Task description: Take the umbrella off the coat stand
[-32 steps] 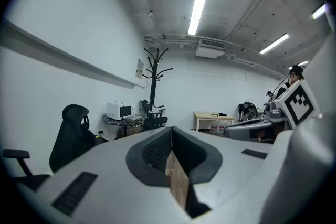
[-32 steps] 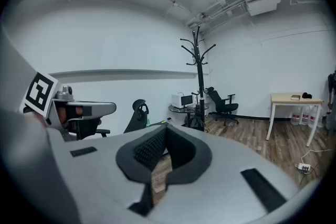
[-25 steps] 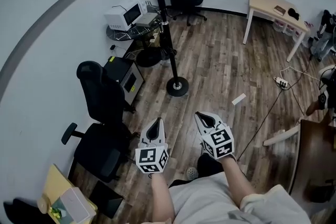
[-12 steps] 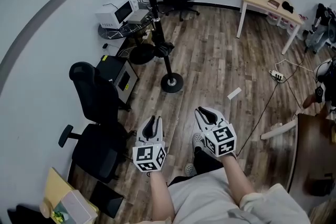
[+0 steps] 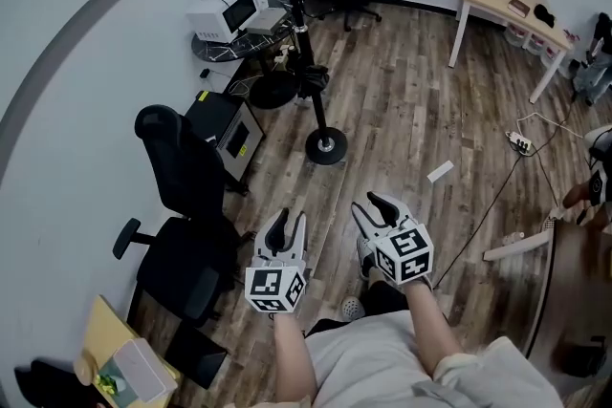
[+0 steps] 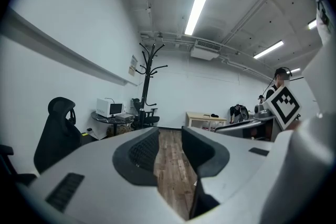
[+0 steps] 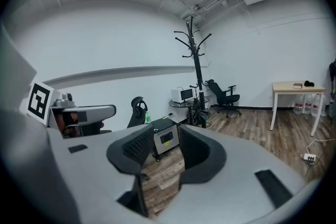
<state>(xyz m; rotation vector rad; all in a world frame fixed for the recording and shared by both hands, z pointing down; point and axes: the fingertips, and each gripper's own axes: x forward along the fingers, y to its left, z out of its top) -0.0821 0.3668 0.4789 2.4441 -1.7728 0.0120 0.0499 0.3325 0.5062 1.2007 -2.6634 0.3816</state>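
Fingers (image 6: pixel 137 150) of the left gripper (image 5: pixel 290 225) are opening. Nothing is sitting between them, only floor showing through the gap. The right gripper (image 5: pixel 373 208) is doing the same: its fingers (image 7: pixel 131 150) are spreading wide and are empty. Both are hovering in front of the person, pointing roughly toward the stand (image 5: pixel 304 43), which is standing well apart by the wall. The umbrella (image 5: pixel 312 77) is looking like the dark bundle hanging partway up the pole — too small to tell how it is hooked.

Risks, my read:
- The stand is resting on 1 small round base, so dragging the umbrella sideways instead of lifting it off its hook is risking a tip-over.
- 2 grippers going in together are crowding the pole — 1 knock could swing the bundle away.
- The chair (image 5: pixel 186 196) on the left and the cable (image 5: pixel 492 201) on the right are flanking the walk-up, so snagging is possible.
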